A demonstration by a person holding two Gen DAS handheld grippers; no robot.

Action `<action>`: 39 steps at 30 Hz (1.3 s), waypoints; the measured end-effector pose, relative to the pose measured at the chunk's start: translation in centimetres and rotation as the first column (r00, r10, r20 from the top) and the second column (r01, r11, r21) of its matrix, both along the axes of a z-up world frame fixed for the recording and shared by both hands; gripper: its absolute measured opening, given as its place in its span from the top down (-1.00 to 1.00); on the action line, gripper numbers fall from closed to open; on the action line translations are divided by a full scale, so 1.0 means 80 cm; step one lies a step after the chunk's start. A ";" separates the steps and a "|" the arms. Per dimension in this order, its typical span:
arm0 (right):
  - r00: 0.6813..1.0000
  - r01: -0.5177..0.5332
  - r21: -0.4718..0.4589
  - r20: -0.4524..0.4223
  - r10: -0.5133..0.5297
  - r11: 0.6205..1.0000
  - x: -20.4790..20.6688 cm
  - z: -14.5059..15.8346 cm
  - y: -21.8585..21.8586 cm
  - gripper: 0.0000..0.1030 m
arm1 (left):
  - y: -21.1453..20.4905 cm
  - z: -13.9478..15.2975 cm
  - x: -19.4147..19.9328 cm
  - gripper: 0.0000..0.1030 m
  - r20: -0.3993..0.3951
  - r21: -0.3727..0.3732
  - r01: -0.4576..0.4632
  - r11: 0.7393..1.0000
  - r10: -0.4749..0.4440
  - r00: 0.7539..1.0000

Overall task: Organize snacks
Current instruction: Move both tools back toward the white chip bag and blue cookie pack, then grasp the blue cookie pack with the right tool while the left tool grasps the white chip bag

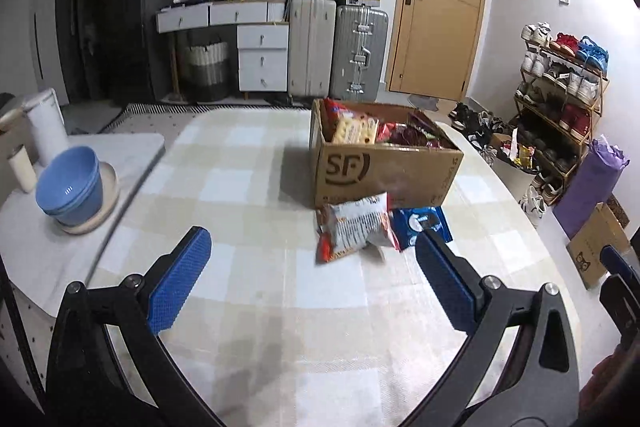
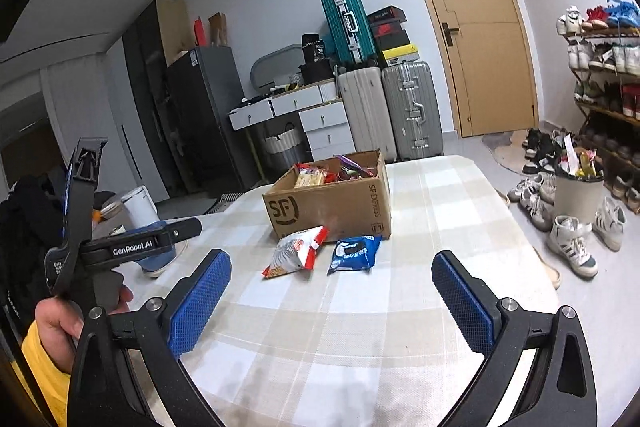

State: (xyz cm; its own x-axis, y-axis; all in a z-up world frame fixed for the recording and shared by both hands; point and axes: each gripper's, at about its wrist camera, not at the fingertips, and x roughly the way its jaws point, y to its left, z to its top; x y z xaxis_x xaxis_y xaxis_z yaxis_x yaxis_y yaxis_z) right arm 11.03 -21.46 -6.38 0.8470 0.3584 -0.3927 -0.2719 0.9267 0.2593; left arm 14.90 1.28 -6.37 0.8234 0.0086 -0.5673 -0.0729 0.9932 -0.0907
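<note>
Both the left gripper (image 1: 312, 259) and right gripper (image 2: 332, 283) hover spread wide and empty above the table (image 1: 224, 187), where a red-and-white snack bag (image 1: 354, 227) and blue cookie pack (image 1: 422, 223) lie just before the snack-filled cardboard box (image 1: 384, 171).

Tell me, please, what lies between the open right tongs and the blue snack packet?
Only bare checked tablecloth: in the right wrist view, nothing sits between the right tongs and the blue snack packet.

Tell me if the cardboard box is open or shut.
Open: the cardboard box shows snack packets through its uncovered top.
</note>
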 end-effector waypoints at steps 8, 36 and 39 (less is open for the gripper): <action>1.000 -0.026 -0.012 -0.009 0.026 1.000 0.020 -0.005 0.014 -0.99 | 0.004 -0.021 0.021 -0.98 -0.034 -0.013 0.001 1.000 -0.002 0.999; 0.859 -0.104 -0.216 -0.512 -0.022 0.971 0.328 -0.160 0.091 -0.98 | 0.020 -0.147 0.162 -0.98 -0.263 -0.054 -0.011 0.998 -0.003 0.965; 0.861 -0.116 -0.269 -0.508 -0.038 0.956 0.337 -0.169 0.104 -0.99 | 0.022 -0.152 0.169 -0.98 -0.275 -0.057 -0.010 0.998 -0.006 0.961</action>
